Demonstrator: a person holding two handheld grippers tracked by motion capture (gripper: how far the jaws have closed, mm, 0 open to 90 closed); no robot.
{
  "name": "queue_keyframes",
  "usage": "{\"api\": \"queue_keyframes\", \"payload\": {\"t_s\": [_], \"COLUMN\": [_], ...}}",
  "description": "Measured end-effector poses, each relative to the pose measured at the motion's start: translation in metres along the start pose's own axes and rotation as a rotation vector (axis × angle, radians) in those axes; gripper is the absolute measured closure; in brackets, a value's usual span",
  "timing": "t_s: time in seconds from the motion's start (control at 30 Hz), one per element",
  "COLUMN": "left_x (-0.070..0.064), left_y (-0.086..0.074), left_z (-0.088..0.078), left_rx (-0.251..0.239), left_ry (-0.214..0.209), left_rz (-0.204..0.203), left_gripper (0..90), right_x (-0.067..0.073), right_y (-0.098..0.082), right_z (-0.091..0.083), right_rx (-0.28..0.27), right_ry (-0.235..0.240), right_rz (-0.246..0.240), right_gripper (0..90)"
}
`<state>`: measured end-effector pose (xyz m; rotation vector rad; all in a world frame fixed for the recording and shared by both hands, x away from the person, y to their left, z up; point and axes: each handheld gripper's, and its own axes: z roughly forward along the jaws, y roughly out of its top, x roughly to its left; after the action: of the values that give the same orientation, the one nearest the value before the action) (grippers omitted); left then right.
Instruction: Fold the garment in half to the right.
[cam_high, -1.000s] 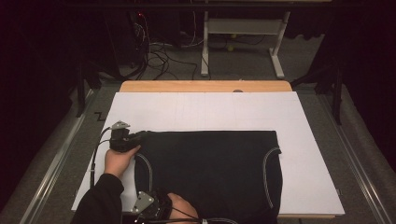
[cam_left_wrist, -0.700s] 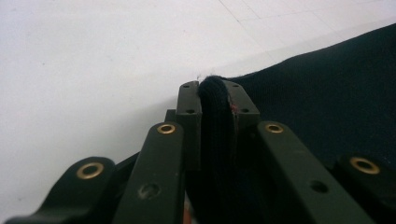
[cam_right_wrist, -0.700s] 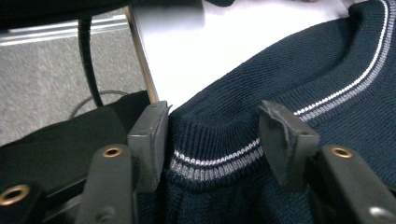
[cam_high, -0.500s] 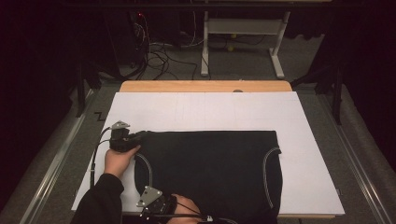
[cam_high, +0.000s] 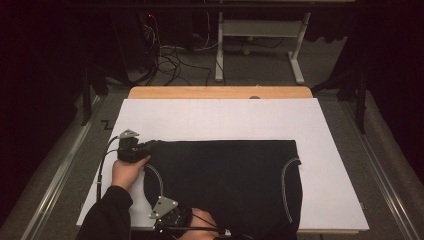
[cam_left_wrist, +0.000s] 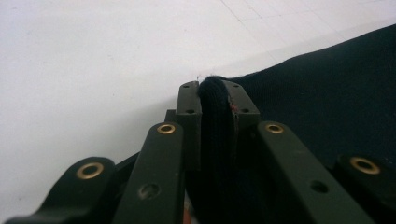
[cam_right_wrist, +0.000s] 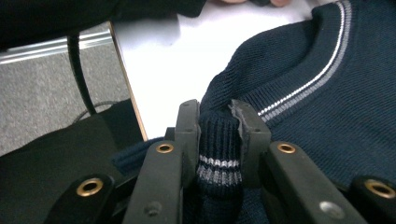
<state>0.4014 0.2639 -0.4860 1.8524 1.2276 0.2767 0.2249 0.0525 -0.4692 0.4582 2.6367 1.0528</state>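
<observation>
A dark knit sweater (cam_high: 225, 185) is spread on the white counter (cam_high: 210, 120) toward 6 o'clock. Its corner at 9 o'clock is clamped in the left hand-held gripper (cam_left_wrist: 214, 95). A striped cuff fold at 7 o'clock is clamped in the right hand-held gripper (cam_right_wrist: 219, 126).

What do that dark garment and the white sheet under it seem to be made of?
The garment looks like knitted yarn, perhaps wool or cotton: fine ribbed stitches, matte navy, with pale woven stripes along an edge. The white sheet looks like smooth matte paper or thin board, lying flat with faint grid lines; which one is hard to tell.
</observation>
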Motion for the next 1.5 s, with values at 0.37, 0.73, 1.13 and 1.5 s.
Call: {"api": "queue_keyframes", "payload": {"t_s": [0.37,0.73,1.13,1.5], "left_x": [0.002,-0.006,-0.028,-0.026], "left_y": [0.001,0.008,0.042,0.05], "left_z": [0.001,-0.003,-0.013,-0.024], "left_rx": [0.004,-0.044,-0.134,-0.136], "left_ry": [0.002,0.031,0.076,0.111], "left_rz": [-0.027,-0.107,-0.112,-0.15], "left_gripper": [74.9,74.8,74.8,74.7], "right_x": [-0.007,-0.016,-0.032,-0.031], "right_y": [0.001,0.004,0.011,0.021], "right_z": [-0.02,-0.039,-0.068,-0.067], "right_rx": [-0.067,-0.135,-0.217,-0.247], "right_ry": [-0.011,-0.028,-0.056,-0.036], "right_rz": [0.013,0.013,0.016,0.003], "right_gripper": [76.4,76.4,76.4,76.4]}}
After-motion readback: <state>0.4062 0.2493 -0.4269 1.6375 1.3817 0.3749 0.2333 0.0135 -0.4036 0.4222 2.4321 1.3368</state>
